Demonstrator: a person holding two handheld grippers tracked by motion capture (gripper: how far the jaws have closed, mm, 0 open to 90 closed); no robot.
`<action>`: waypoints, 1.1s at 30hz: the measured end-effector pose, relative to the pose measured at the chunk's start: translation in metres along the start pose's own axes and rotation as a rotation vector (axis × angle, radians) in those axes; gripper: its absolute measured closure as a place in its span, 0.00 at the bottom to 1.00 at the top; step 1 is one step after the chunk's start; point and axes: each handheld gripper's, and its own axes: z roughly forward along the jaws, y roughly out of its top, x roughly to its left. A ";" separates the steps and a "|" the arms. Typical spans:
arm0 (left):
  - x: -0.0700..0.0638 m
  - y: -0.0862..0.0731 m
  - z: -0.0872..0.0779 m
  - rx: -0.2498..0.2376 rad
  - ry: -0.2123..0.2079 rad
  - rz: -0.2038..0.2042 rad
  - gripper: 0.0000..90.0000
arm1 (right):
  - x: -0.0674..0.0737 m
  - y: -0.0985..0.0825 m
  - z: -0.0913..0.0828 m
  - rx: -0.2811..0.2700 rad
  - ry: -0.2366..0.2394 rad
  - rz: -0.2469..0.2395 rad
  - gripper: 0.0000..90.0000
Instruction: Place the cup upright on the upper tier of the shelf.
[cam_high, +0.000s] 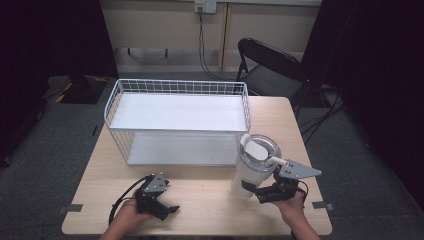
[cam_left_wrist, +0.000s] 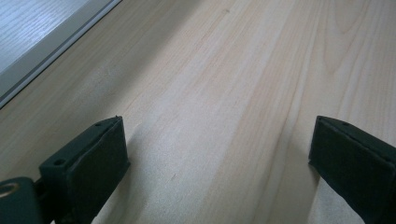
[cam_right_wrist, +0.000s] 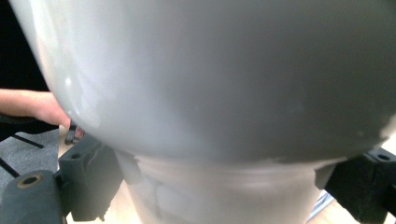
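Right gripper (cam_high: 264, 195) at lower right of the high view, jaws closed around the narrow base of the white tumbler (cam_high: 252, 167) (its own view shows both jaws pressed on either side of the tumbler (cam_right_wrist: 219, 88)). Tumbler stands upright on the table (cam_high: 210, 200), right of centre, just in front of the right end of the white wire shelf rack (cam_high: 177, 120). Left gripper (cam_high: 170, 209) at lower left, low over bare wood, jaws wide apart, holding nothing. Black folding chair (cam_high: 265, 62) beyond the table, upper right.
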 end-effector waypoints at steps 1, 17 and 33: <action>0.000 0.000 0.000 0.000 0.000 0.000 0.04 | -0.001 0.003 0.000 0.001 0.001 -0.002 0.11; 0.000 0.000 0.000 0.001 -0.001 0.001 0.04 | -0.006 0.054 0.020 0.016 0.022 0.006 0.11; 0.000 0.000 0.000 0.001 -0.001 0.000 0.04 | -0.013 0.098 0.036 0.037 0.033 0.020 0.11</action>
